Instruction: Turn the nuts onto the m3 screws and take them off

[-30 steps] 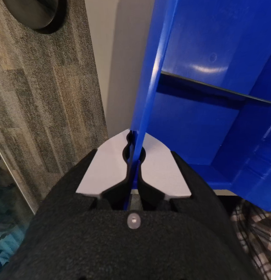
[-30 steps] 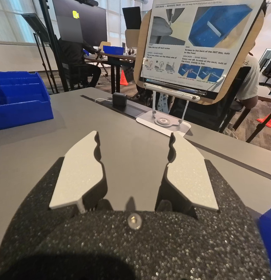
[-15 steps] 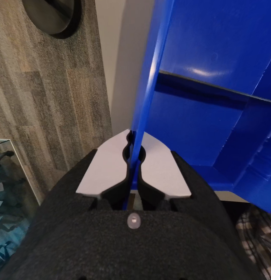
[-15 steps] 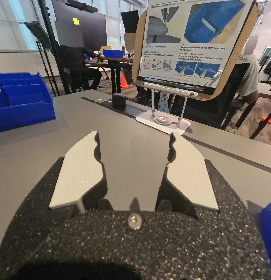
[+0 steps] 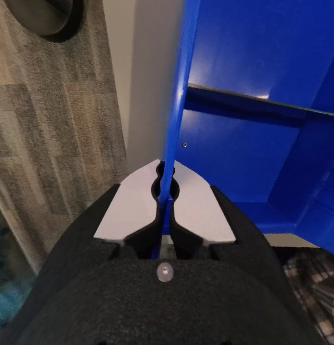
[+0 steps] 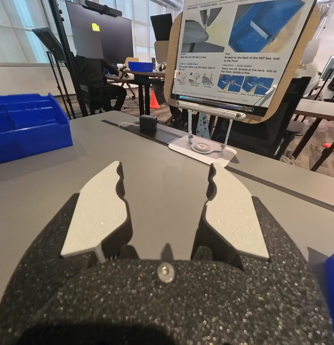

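In the left wrist view my left gripper (image 5: 165, 164) is shut on the side wall of a blue plastic bin (image 5: 255, 56), gripping its rim. The bin has a dark divider (image 5: 255, 99) across it. One small nut (image 5: 184, 144) lies in the near compartment by the gripped wall. In the right wrist view my right gripper (image 6: 165, 168) is open and empty, held low over the grey table (image 6: 162, 158). A corner of a blue bin (image 6: 333, 276) shows at the right edge. No screws are visible.
A second blue bin (image 6: 29, 128) stands at the table's left. An instruction sheet on a white stand (image 6: 203, 149) and a small black box (image 6: 148, 122) stand at the back. People sit at desks behind. Carpet floor (image 5: 41, 121) lies past the table edge. Spacing between my two grippers at the tips: around 70 cm.
The left view has shifted slightly, and a nut now shows in the bin's near compartment. The right gripper has drifted, so the far blue bin sits further right in view. Both grips are unchanged.
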Motion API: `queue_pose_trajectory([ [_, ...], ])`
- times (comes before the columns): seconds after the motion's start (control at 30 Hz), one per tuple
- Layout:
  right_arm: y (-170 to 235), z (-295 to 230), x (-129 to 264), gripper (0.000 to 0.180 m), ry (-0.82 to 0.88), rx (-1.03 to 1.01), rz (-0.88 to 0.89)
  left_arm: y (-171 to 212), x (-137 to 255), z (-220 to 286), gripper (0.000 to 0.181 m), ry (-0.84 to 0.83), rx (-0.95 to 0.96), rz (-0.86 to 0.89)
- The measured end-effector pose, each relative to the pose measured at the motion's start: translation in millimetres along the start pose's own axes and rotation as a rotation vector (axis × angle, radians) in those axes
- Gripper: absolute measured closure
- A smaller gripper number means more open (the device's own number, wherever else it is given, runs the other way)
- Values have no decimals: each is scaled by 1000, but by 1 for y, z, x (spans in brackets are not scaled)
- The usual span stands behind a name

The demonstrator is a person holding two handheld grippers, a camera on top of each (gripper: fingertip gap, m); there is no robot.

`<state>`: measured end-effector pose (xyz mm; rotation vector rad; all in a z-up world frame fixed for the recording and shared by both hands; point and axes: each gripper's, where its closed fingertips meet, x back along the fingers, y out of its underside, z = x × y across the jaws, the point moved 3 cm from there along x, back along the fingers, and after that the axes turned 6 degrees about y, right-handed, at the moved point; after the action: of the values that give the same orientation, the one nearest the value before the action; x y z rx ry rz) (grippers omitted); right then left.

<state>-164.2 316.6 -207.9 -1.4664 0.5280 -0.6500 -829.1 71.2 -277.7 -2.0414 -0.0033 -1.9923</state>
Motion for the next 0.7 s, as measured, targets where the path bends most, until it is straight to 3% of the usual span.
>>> queue_pose_trajectory([
  [0.23, -2, 2, 3, 93, 10, 6, -6, 14, -27, 4, 176, 198, 100, -12],
  [0.57, -2, -4, -1, 93, -7, 6, -5, 16, -41, 9, 176, 272, 86, 39],
  [0.7, -1, -3, 2, 93, -3, 3, -1, 12, -35, 3, 160, 256, 68, 93],
])
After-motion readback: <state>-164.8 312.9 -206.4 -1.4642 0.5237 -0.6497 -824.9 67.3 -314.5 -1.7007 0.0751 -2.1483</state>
